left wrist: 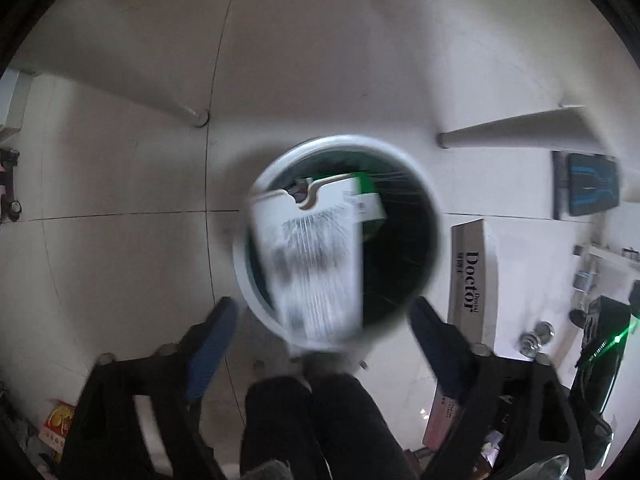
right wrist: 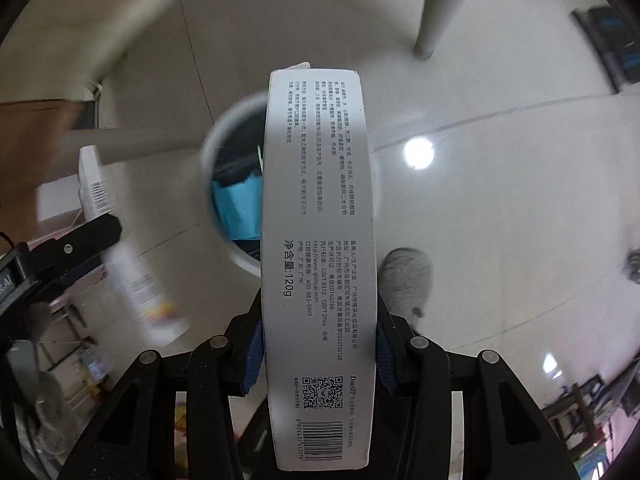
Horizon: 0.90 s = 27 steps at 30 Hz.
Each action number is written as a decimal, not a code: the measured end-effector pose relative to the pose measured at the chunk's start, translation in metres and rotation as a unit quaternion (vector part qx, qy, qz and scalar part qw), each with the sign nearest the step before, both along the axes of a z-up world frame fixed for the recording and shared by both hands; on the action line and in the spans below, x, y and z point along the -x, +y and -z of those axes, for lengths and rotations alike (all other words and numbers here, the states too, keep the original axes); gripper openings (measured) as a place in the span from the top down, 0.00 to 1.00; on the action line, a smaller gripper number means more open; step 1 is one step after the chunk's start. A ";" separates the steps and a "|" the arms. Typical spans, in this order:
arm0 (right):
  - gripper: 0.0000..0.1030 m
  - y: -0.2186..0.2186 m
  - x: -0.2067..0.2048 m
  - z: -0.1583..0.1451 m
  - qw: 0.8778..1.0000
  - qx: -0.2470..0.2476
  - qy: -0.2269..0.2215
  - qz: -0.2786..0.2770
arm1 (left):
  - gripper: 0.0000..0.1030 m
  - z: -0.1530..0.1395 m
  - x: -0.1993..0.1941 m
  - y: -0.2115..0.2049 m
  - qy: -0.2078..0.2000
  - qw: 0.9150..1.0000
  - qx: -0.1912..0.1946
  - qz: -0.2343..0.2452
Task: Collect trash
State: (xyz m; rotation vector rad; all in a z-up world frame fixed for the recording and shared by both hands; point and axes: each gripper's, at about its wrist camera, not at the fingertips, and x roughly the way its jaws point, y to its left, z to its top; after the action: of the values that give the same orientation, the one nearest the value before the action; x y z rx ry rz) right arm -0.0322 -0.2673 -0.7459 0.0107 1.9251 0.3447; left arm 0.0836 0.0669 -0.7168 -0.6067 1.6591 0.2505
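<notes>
White cartons are going into the bin (left wrist: 256, 292): our left gripper (left wrist: 320, 320), spread wide, is dropping one (left wrist: 316, 264), our right gripper (right wrist: 320, 356) is clamping another (right wrist: 320, 240).

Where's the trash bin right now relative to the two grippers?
The trash bin stands on the floor straight ahead of the open left gripper; in the right wrist view it shows left of the toothpaste box.

- A lived-in home room with a glossy pale tiled floor (right wrist: 500, 200).
- A round white wastebasket (left wrist: 256, 300) stands near white furniture legs (left wrist: 512, 136).
- Clutter lines the edges.
</notes>
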 end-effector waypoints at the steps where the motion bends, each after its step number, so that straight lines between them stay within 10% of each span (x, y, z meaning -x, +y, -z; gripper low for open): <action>1: 0.51 0.002 0.001 0.022 1.000 0.002 0.009 -0.003 | 0.04 0.008 0.001 0.000 0.004 1.000 -0.005 -0.001; 3: 0.51 0.002 0.005 0.054 1.000 0.006 0.026 -0.006 | 0.04 0.018 0.007 0.000 0.003 1.000 -0.023 -0.003; 6: 0.18 -0.002 0.010 0.077 1.000 0.020 0.020 -0.012 | 0.04 0.010 0.021 0.002 0.001 0.997 -0.076 -0.002; 11: 0.00 -0.002 0.020 0.049 0.999 0.029 -0.020 -0.025 | 0.04 -0.024 0.040 -0.007 0.003 0.995 -0.102 0.001; 27: 0.00 -0.012 -0.001 -0.211 0.982 0.040 -0.152 -0.109 | 0.04 -0.262 0.102 -0.046 -0.056 0.992 -0.117 0.007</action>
State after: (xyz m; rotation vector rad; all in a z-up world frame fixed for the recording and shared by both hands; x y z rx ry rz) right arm -0.0312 -0.2793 -0.5350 -0.2930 1.6383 0.3905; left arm -0.0179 0.0209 -0.4550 -0.4236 1.4990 0.3881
